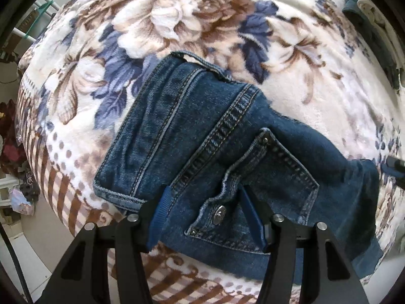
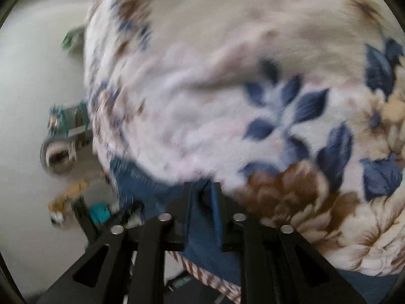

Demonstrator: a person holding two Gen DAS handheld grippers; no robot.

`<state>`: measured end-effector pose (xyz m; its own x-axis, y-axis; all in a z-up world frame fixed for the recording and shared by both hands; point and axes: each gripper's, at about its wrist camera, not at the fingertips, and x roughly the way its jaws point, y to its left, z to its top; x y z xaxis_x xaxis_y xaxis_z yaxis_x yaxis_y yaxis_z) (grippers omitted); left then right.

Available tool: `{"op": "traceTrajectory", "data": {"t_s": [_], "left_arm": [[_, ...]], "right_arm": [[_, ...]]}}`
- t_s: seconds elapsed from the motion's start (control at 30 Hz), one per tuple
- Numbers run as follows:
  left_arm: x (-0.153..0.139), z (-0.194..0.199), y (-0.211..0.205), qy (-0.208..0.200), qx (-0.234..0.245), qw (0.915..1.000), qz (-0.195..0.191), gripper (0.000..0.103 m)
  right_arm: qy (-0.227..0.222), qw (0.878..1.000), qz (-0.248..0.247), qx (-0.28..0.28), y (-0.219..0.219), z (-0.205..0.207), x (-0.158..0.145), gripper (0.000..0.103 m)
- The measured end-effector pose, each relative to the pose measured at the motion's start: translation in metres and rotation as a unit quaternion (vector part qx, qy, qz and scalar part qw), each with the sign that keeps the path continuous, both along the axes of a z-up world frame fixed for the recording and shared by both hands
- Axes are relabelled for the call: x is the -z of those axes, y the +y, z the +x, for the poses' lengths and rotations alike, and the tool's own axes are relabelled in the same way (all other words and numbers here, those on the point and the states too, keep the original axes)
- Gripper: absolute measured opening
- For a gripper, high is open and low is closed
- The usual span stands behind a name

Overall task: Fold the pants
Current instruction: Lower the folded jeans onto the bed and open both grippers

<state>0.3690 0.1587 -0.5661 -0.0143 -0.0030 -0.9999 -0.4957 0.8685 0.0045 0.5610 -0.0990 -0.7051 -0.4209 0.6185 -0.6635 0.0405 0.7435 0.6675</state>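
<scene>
Left tongs nearest the lens, blue pads spread wide, one either side of a pocket corner of the jeans; released, nothing pinched. Jeans folded into a compact bundle, lying just ahead of and partly under these tongs on the flowered blanket. Pocket with metal button between the pads. Hem edge ahead-left of the left pad; side seam running diagonally up and away. Dark pile of clothes far ahead to the right, well apart from the jeans.

Right wrist view heavily blurred. Right tongs with fingers close together, denim filling the narrow gap between them; clenched on the jeans. More denim spreading left of the tongs and below them. Blanket filling the field ahead. Roll of tape and small blurred items on pale floor to the far left, not identifiable.
</scene>
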Motion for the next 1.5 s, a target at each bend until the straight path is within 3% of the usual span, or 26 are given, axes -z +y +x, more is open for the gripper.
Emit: {"op": "traceTrajectory", "data": {"t_s": [0.03, 0.07, 0.13, 0.17, 0.2, 0.23, 0.3, 0.4, 0.43, 0.47, 0.5, 0.53, 0.57, 0.7, 0.8, 0.97, 1.0, 1.1, 1.2, 1.33, 1.4, 1.43, 1.5], "left_arm": [[-0.003, -0.001, -0.001, -0.003, 0.001, 1.0, -0.001, 0.055], [-0.006, -0.001, -0.002, -0.007, 0.002, 1.0, -0.002, 0.055], [-0.015, 0.0, -0.007, -0.015, 0.009, 0.9998, 0.003, 0.055], [-0.017, 0.001, -0.009, -0.019, 0.011, 0.9998, 0.004, 0.055], [-0.021, 0.004, -0.012, -0.024, 0.017, 0.9995, 0.007, 0.055], [-0.025, 0.006, -0.014, -0.028, 0.021, 0.9994, 0.009, 0.055], [-0.033, 0.011, -0.019, -0.04, 0.03, 0.9987, 0.009, 0.055], [-0.046, 0.017, -0.028, -0.064, 0.04, 0.9972, -0.002, 0.057], [-0.049, 0.019, -0.032, -0.07, 0.046, 0.9965, -0.003, 0.07], [-0.053, 0.022, -0.04, -0.074, 0.062, 0.9953, -0.004, 0.09], [-0.054, 0.026, -0.045, -0.076, 0.074, 0.9944, -0.005, 0.097], [-0.056, 0.029, -0.055, -0.076, 0.093, 0.9928, -0.005, 0.099], [-0.057, 0.03, -0.064, -0.075, 0.104, 0.9917, -0.005, 0.099], [-0.057, 0.034, -0.116, -0.08, 0.161, 0.9835, -0.024, 0.099], [-0.06, 0.034, -0.157, -0.08, 0.193, 0.977, -0.039, 0.099], [-0.06, 0.035, -0.234, -0.087, 0.234, 0.9676, -0.037, 0.099], [-0.057, 0.035, -0.252, -0.086, 0.242, 0.9657, -0.035, 0.099], [-0.042, 0.038, -0.304, -0.079, 0.262, 0.9613, -0.031, 0.099], [-0.029, 0.038, -0.35, -0.077, 0.276, 0.9579, -0.022, 0.099], [-0.017, 0.034, -0.391, -0.069, 0.287, 0.9555, -0.003, 0.099], [-0.011, 0.032, -0.401, -0.063, 0.29, 0.955, 0.007, 0.099], [-0.008, 0.031, -0.405, -0.061, 0.289, 0.9554, 0.011, 0.099], [-0.004, 0.031, -0.41, -0.056, 0.286, 0.9563, 0.019, 0.099]], "right_arm": [[-0.01, 1.0, -0.008, -0.029, 0.007, -0.007, -0.003, 0.045], [-0.018, 0.998, -0.019, -0.061, 0.013, -0.014, -0.003, 0.05], [-0.032, 0.99, -0.053, -0.124, 0.029, -0.03, 0.007, 0.046], [-0.046, 0.985, -0.083, -0.141, 0.036, -0.035, 0.01, 0.034], [-0.063, 0.98, -0.122, -0.141, 0.034, -0.035, 0.015, 0.014], [-0.067, 0.98, -0.146, -0.115, 0.027, -0.031, 0.021, 0.014], [-0.055, 0.985, -0.145, -0.073, 0.016, -0.027, 0.026, 0.014], [-0.068, 0.988, -0.137, -0.033, -0.001, -0.032, 0.004, 0.016], [-0.078, 0.988, -0.136, -0.01, -0.011, -0.034, -0.01, 0.02], [-0.092, 0.987, -0.13, 0.019, -0.023, -0.04, -0.026, 0.026], [-0.108, 0.985, -0.119, 0.058, -0.036, -0.048, -0.041, 0.054], [-0.127, 0.98, -0.11, 0.108, -0.055, -0.062, -0.058, 0.09], [-0.141, 0.973, -0.104, 0.147, -0.074, -0.073, -0.07, 0.099], [-0.157, 0.931, -0.122, 0.306, -0.172, -0.143, -0.099, 0.099], [-0.154, 0.889, -0.17, 0.397, -0.259, -0.202, -0.109, 0.099], [-0.137, 0.796, -0.269, 0.525, -0.412, -0.29, -0.103, 0.099], [-0.13, 0.773, -0.273, 0.558, -0.442, -0.307, -0.094, 0.099], [-0.104, 0.729, -0.241, 0.632, -0.512, -0.336, -0.053, 0.099], [-0.098, 0.711, -0.186, 0.671, -0.557, -0.344, -0.013, 0.095], [-0.112, 0.714, -0.127, 0.68, -0.59, -0.33, 0.034, 0.084], [-0.129, 0.715, -0.122, 0.676, -0.59, -0.321, 0.037, 0.078], [-0.146, 0.718, -0.116, 0.671, -0.589, -0.316, 0.035, 0.05], [-0.171, 0.735, -0.121, 0.644, -0.586, -0.305, 0.03, 0.022]]}}
